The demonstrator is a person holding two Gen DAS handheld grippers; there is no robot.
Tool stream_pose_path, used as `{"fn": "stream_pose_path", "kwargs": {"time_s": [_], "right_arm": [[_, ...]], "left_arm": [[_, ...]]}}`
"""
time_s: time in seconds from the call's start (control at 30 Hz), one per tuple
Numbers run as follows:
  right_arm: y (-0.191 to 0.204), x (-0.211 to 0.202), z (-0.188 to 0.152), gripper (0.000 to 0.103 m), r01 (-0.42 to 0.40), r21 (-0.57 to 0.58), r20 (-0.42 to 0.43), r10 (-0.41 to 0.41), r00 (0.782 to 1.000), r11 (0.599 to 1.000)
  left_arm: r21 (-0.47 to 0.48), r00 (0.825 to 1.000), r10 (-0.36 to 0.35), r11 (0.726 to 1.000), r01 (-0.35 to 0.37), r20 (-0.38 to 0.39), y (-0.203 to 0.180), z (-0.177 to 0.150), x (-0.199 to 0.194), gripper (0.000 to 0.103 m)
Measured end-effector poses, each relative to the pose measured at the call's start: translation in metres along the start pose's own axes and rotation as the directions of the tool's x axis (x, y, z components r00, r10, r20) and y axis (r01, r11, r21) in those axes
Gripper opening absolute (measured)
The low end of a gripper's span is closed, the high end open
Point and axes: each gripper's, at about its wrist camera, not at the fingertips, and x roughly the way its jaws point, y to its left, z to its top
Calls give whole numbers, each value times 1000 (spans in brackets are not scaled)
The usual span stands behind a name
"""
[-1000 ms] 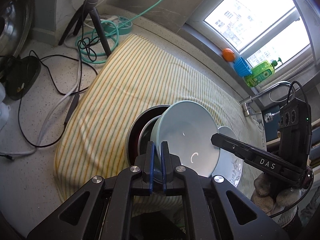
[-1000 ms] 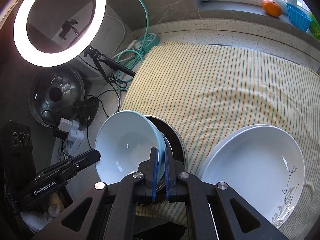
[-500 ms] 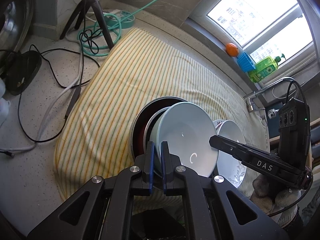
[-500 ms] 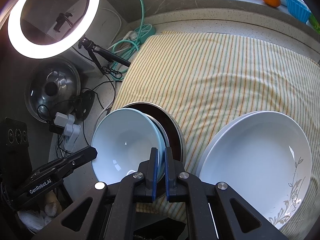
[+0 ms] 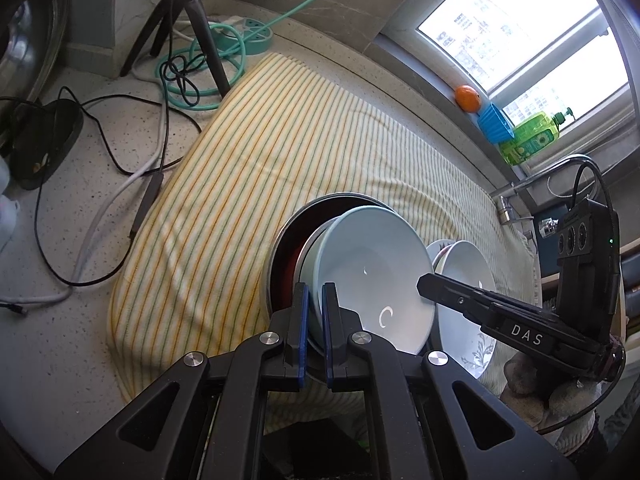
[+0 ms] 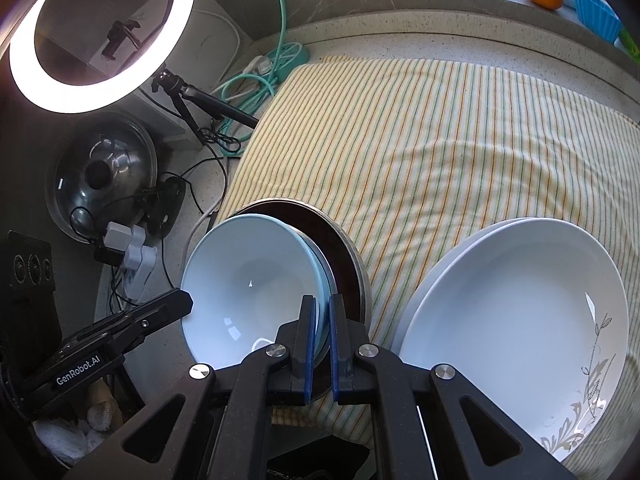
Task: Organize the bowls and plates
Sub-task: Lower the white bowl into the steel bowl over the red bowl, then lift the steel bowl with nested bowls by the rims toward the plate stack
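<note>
A pale blue bowl (image 5: 372, 272) is held between both grippers, nested over a metal bowl and a dark red metal-rimmed bowl (image 5: 286, 248). My left gripper (image 5: 314, 300) is shut on the blue bowl's near rim. My right gripper (image 6: 320, 312) is shut on the opposite rim of the same bowl (image 6: 252, 276). The right gripper also shows in the left wrist view (image 5: 424, 282), the left one in the right wrist view (image 6: 184, 304). White plates with a leaf pattern (image 6: 508, 316) lie stacked on the striped cloth (image 6: 440, 136), right of the bowls; they also show in the left wrist view (image 5: 468, 276).
A ring light (image 6: 100, 36) on a tripod (image 5: 188, 20), cables (image 5: 100, 128) and a green power strip (image 5: 248, 32) sit left of the cloth. A pot lid (image 6: 100, 172) leans at the left. An orange (image 5: 467, 98), blue cup (image 5: 494, 122) and green bottle (image 5: 532, 140) stand on the windowsill.
Both grippers with the bowl stack have moved down and toward the cloth's near edge; the stack sits lower, and the white plates look larger in the right wrist view.
</note>
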Motion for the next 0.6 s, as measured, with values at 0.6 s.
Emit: {"fn": "stream_pose_path", "kwargs": {"time_s": [0.6], "right_arm": [[4,-12,-3,9,-7,-25,30,8,1000,1000]], "left_arm": [[13,1000,-19,1000,19,-14,2,-1,0,7]]}}
